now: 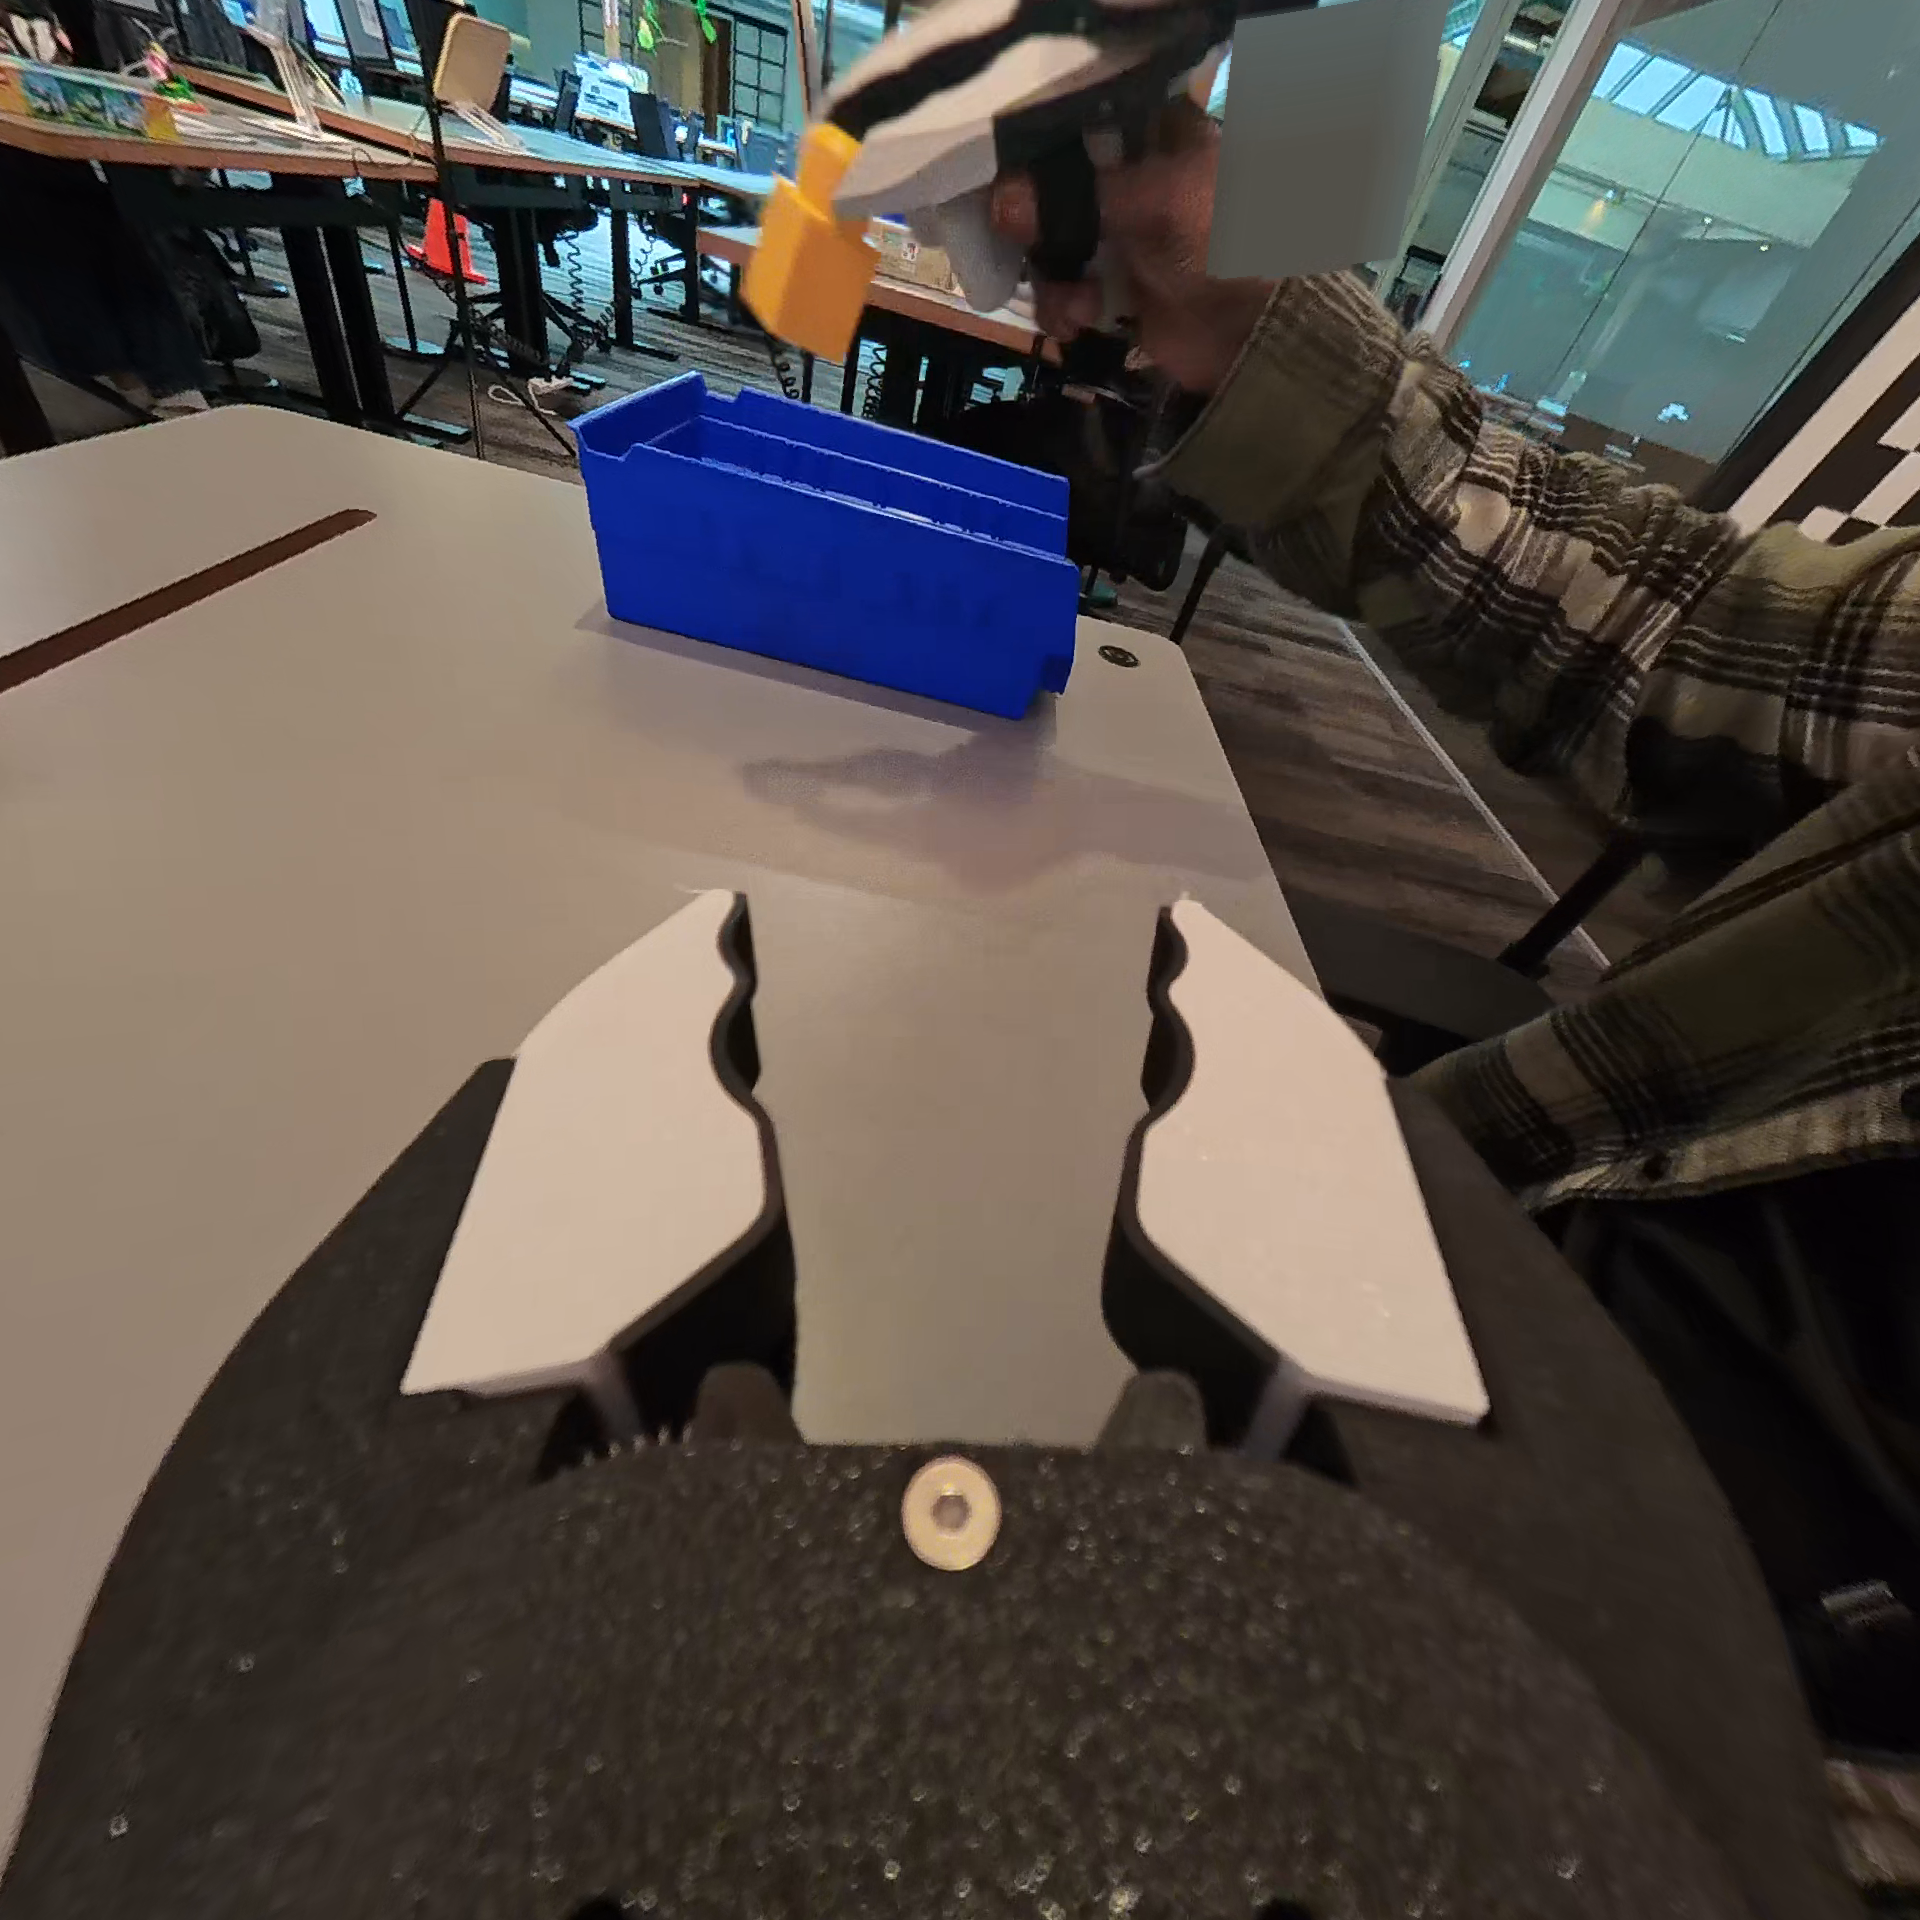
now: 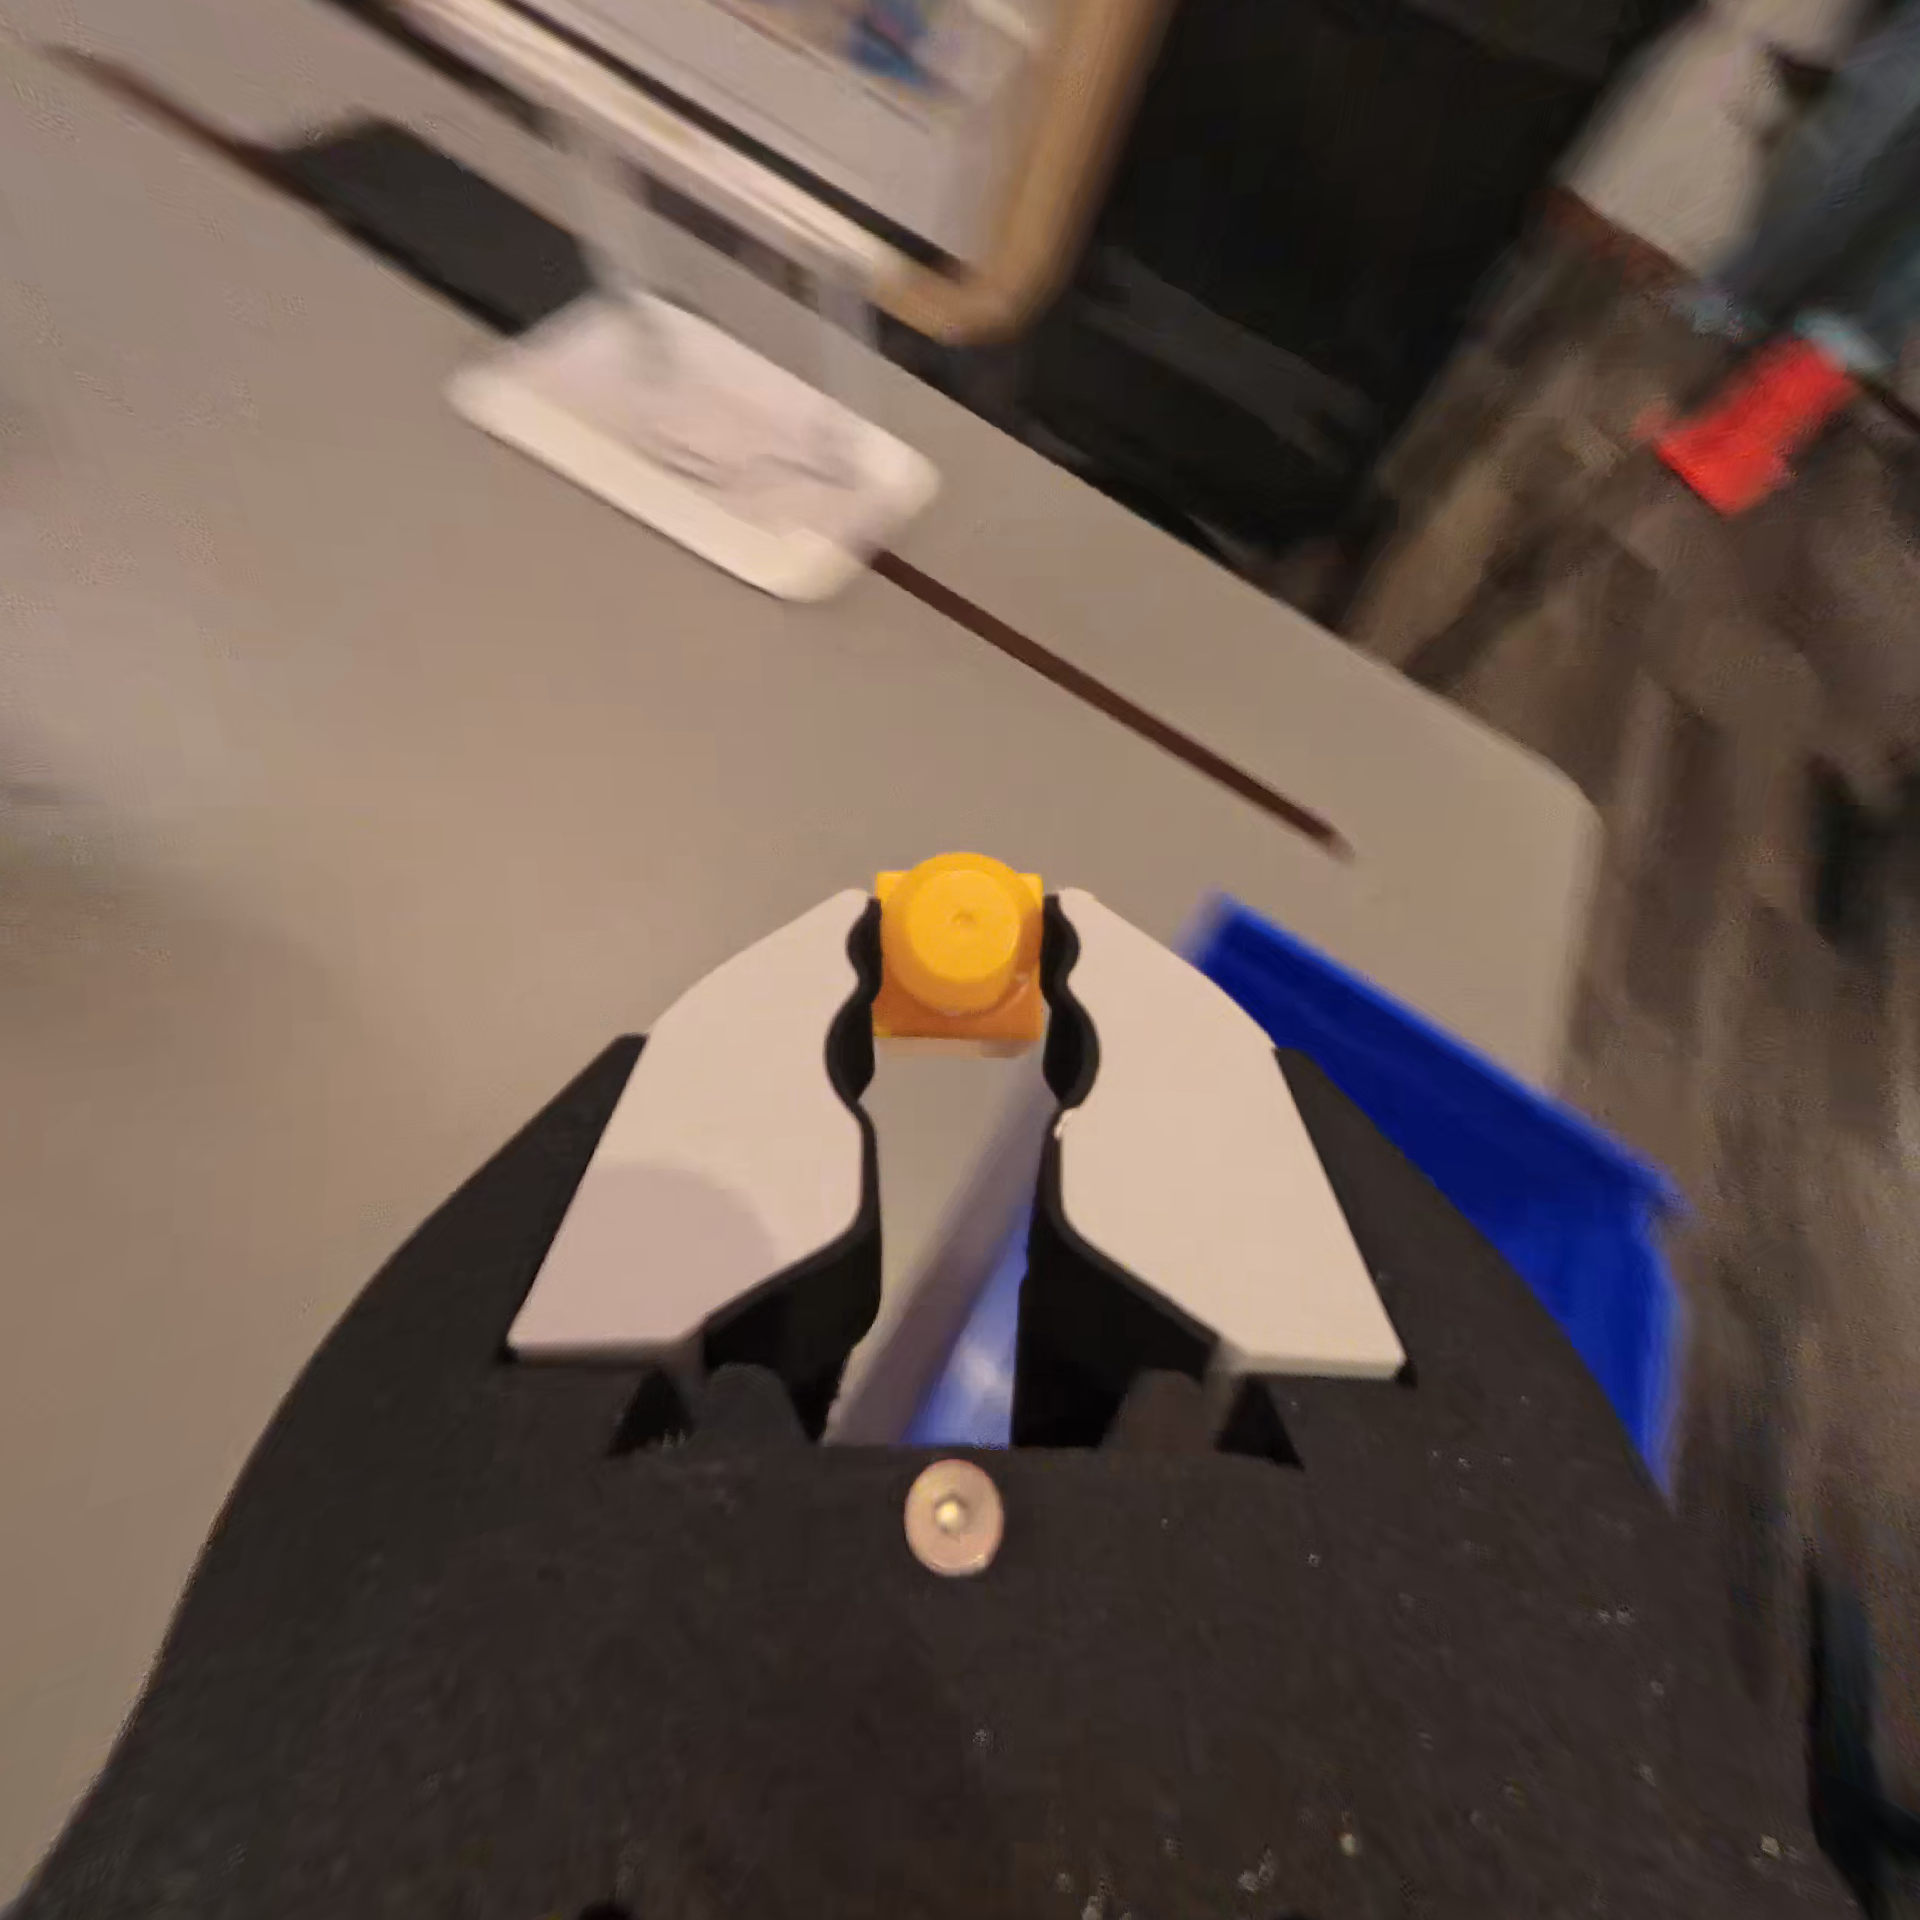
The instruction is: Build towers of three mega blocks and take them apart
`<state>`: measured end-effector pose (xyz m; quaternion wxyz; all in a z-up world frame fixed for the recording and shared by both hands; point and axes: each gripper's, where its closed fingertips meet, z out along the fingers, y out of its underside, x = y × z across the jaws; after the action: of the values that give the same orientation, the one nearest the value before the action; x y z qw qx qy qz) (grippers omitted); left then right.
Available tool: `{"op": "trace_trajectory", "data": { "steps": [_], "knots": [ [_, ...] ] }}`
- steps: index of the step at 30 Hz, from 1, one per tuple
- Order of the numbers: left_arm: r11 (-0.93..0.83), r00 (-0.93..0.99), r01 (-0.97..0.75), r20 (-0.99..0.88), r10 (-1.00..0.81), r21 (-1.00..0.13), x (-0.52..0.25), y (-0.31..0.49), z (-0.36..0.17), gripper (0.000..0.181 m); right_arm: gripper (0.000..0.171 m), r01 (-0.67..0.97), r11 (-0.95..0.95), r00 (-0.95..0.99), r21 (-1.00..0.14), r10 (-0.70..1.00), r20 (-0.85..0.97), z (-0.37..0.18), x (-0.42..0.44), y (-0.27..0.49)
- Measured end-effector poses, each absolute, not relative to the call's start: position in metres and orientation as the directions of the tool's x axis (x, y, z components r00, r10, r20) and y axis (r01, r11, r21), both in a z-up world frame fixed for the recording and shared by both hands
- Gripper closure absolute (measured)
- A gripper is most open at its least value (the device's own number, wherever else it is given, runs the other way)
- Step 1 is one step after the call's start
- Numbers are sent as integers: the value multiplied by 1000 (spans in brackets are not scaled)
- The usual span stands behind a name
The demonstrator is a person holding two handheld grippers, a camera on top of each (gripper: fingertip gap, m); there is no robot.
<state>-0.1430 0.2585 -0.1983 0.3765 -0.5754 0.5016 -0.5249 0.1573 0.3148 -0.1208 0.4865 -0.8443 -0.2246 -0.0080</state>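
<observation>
Left wrist view: left claw (image 1: 951, 914) spread, empty, low over bare bench (image 1: 312, 831). Blue bin (image 1: 831, 561) ahead of it, near the bench's far right edge. Right claw (image 1: 925, 156) is up above the bin, pinching a yellow block (image 1: 805, 260). Looks like a block being fetched or put back; can't tell which.

Right wrist view: right claw (image 2: 961, 940) pinches the block (image 2: 956, 951) at the tips, stud toward the camera. Bin (image 2: 1455, 1143) below right, bench corner (image 2: 1538, 821) just beyond. Blurred. White card (image 2: 696, 457) well ahead. Next: if building, set it on open bench left of the bin, away from the edge.
</observation>
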Motion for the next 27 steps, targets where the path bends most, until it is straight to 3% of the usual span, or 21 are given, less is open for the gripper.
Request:
{"op": "trace_trajectory", "data": {
  "steps": [2,5,12,13,14,18,23,27],
  "knots": [
    [-214,-49,-185,226,-973,-959,-142,259,-199,106,143,242,-564,970,-790,172,174,-144,244,291],
    [-222,-45,-207,236,-971,-953,-141,259,-205,104,142,38,-673,999,-739,38,17,-199,299,259],
    [-218,-30,-255,233,-972,-942,-138,260,-217,106,142,-15,-766,1000,-642,-13,-8,-276,320,250],
    [-216,-29,-255,230,-973,-943,-138,260,-216,106,138,-22,-769,1000,-639,-15,-17,-278,321,249],
    [-215,-28,-251,229,-973,-944,-138,261,-215,106,122,-26,-761,1000,-648,-24,-12,-276,323,248],
    [-238,8,-229,243,-970,-944,-143,265,-205,107,99,21,-695,998,-719,-22,51,-240,316,235],
    [-189,162,-200,157,-974,-961,-183,260,-151,112,104,95,-585,995,-805,77,61,-189,260,213],
    [-202,455,-248,70,-888,-948,-267,269,-116,115,106,170,-518,973,-838,223,60,-177,196,206]
  ]
}}
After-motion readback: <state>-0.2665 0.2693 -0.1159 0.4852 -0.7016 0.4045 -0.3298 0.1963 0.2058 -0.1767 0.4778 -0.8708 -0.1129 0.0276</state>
